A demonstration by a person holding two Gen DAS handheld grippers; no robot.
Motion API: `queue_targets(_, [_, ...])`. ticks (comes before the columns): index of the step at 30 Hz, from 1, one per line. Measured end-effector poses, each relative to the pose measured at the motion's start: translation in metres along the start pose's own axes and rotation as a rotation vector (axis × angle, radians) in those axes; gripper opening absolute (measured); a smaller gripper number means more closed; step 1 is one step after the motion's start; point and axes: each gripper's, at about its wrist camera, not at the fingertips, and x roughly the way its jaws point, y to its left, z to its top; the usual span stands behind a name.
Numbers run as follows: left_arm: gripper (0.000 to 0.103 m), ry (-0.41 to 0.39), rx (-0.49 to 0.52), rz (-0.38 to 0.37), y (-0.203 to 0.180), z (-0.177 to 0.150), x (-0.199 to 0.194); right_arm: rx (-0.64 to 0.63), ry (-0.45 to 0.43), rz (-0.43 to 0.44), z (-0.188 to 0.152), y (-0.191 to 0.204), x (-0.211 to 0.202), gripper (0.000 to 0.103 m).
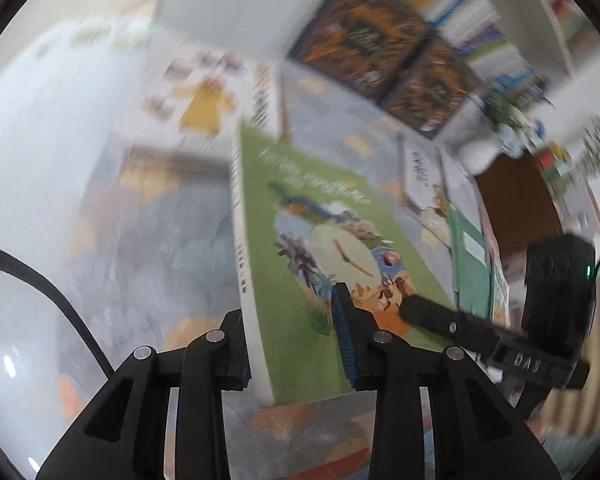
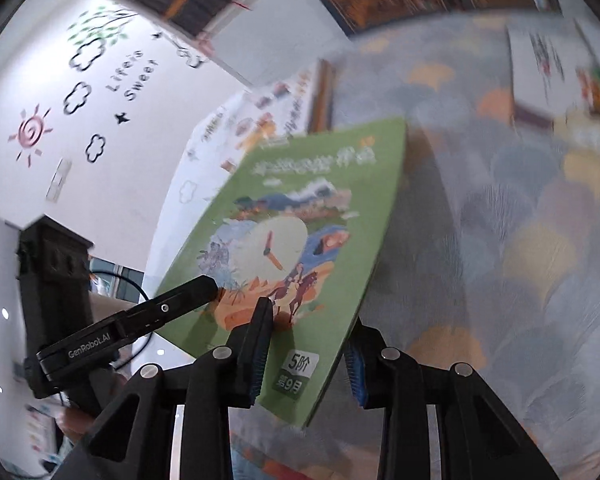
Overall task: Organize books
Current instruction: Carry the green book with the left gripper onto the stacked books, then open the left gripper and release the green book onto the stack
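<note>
With the left gripper (image 1: 296, 334) and right gripper (image 2: 306, 354) each clamped on a near edge of the green book (image 1: 324, 248), lifted clear of the patterned mat (image 2: 500, 240), keep both grips level and matched; other books (image 1: 364, 40) and a decorated white wall (image 2: 80, 128) surround.

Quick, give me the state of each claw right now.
Left claw: closed on the near edge of the thin green picture book with a clock on its cover.
Right claw: closed on the same book's other near corner.
</note>
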Motion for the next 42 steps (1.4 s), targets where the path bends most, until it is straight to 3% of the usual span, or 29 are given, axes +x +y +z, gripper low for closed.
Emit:
queue_targets(5, [0.03, -0.038, 0.023, -0.066, -0.01, 0.011, -0.018, -0.032, -0.061, 0.021, 0.009, 0.007, -0.023, 0.033])
queue_targets(11, [0.029, -0.092, 0.01, -0.114, -0.016, 0.023, -0.03, -0.166, -0.104, -0.036, 0.026, 0.037, -0.038, 0.033])
queue_targets(15, [0.029, -0.143, 0.015, -0.104, -0.009, 0.044, -0.04, -0.191, -0.122, -0.015, 0.05, 0.051, -0.035, 0.033])
queue_targets(21, [0.029, -0.198, -0.044, -0.061, 0.03, 0.077, -0.039, -0.221, -0.102, 0.011, 0.09, 0.072, 0.003, 0.033])
queue_targets(30, [0.027, -0.176, -0.129, -0.016, 0.092, 0.116, -0.001, -0.156, -0.02, 0.021, 0.14, 0.067, 0.092, 0.035])
queue_targets(42, [0.027, -0.136, -0.242, 0.004, 0.14, 0.134, 0.038, -0.087, 0.021, -0.023, 0.164, 0.05, 0.147, 0.04])
